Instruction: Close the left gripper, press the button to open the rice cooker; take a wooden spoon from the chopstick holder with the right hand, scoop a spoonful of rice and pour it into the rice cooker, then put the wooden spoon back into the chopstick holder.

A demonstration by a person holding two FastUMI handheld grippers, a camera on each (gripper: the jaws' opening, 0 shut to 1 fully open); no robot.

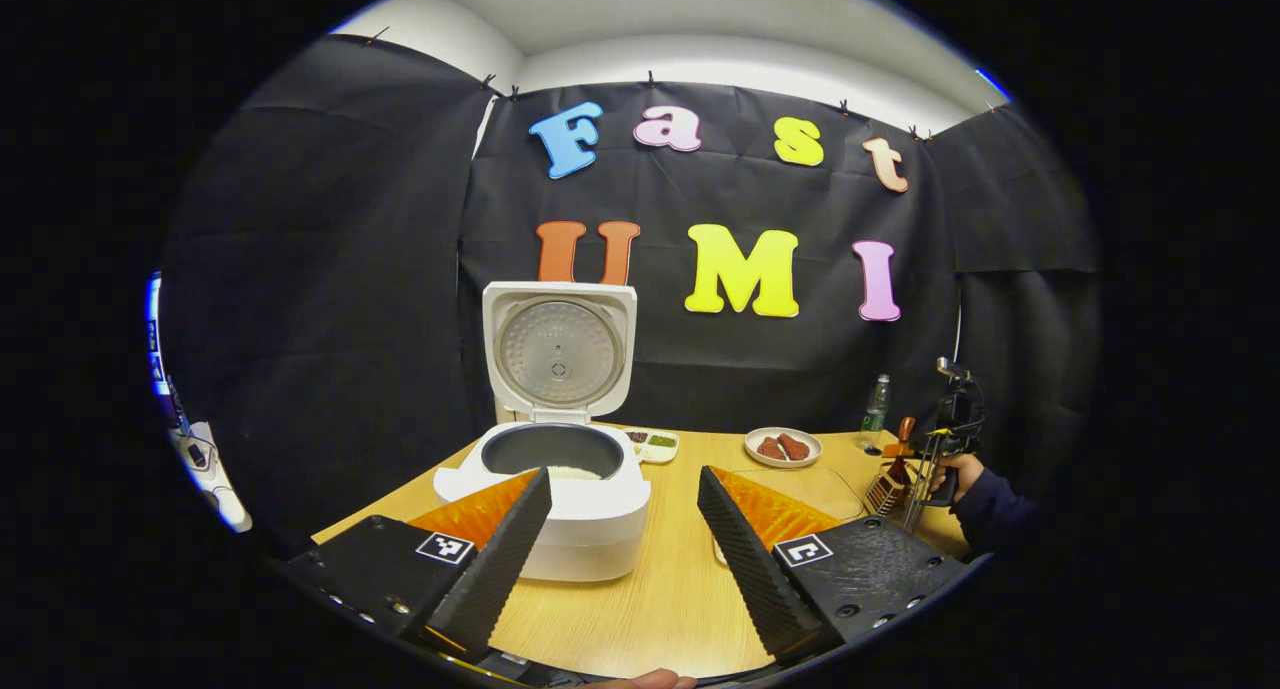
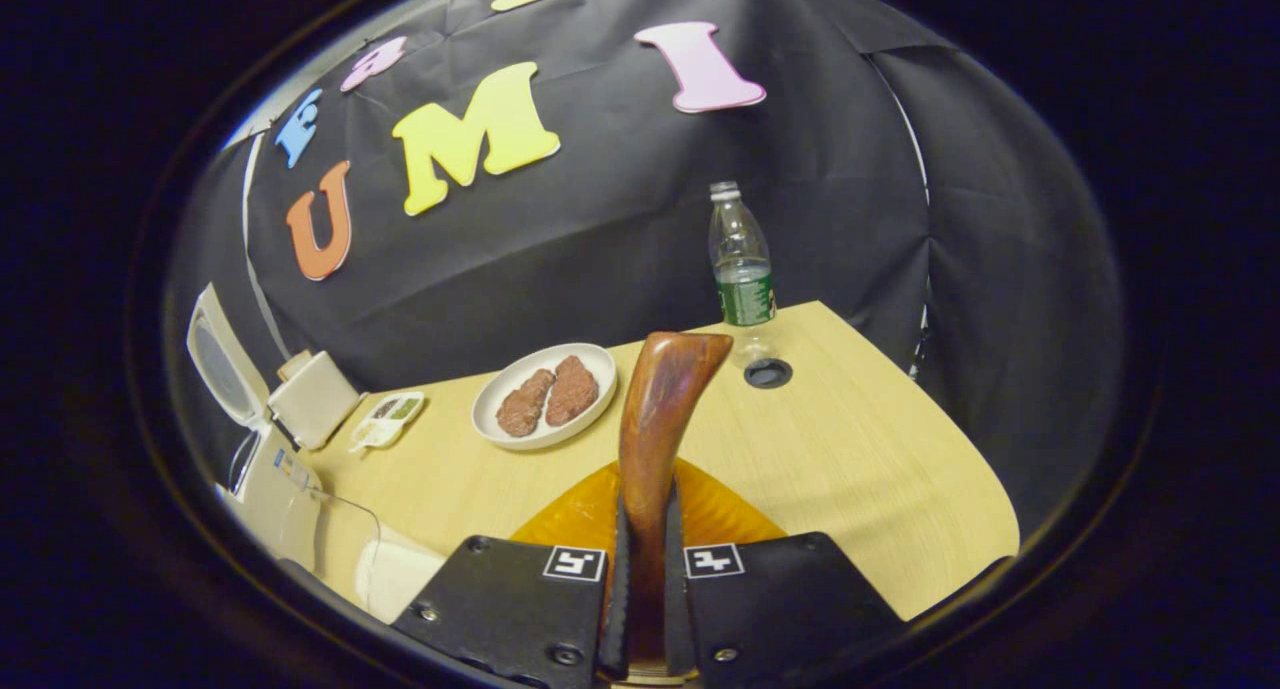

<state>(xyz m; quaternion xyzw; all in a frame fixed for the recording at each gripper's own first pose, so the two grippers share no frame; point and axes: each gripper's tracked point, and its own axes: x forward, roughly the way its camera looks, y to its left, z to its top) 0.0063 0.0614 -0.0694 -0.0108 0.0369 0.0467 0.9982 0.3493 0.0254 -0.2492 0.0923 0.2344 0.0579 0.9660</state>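
The white rice cooker [image 1: 560, 489] stands on the wooden table [image 1: 660, 589] with its lid [image 1: 558, 349] upright and white rice showing in the dark pot. My left gripper [image 1: 625, 539] is open and holds nothing, its left finger in front of the cooker's body. At the far right a hand holds my right gripper [image 1: 950, 419] over the chopstick holder [image 1: 888, 487]. In the right gripper view, my right gripper [image 2: 645, 579] is shut on the brown wooden spoon [image 2: 655, 409], whose handle rises from between the fingers. The spoon's bowl is hidden. The open cooker [image 2: 265, 469] sits at the left edge.
A white plate [image 2: 545, 394] with two brown pieces lies mid-table. A small white compartment tray [image 2: 388, 417] sits near the cooker. A plastic bottle [image 2: 742, 259] stands at the back by a round cable hole [image 2: 768, 373]. A clear shallow container [image 1: 810, 489] lies behind my left gripper's right finger.
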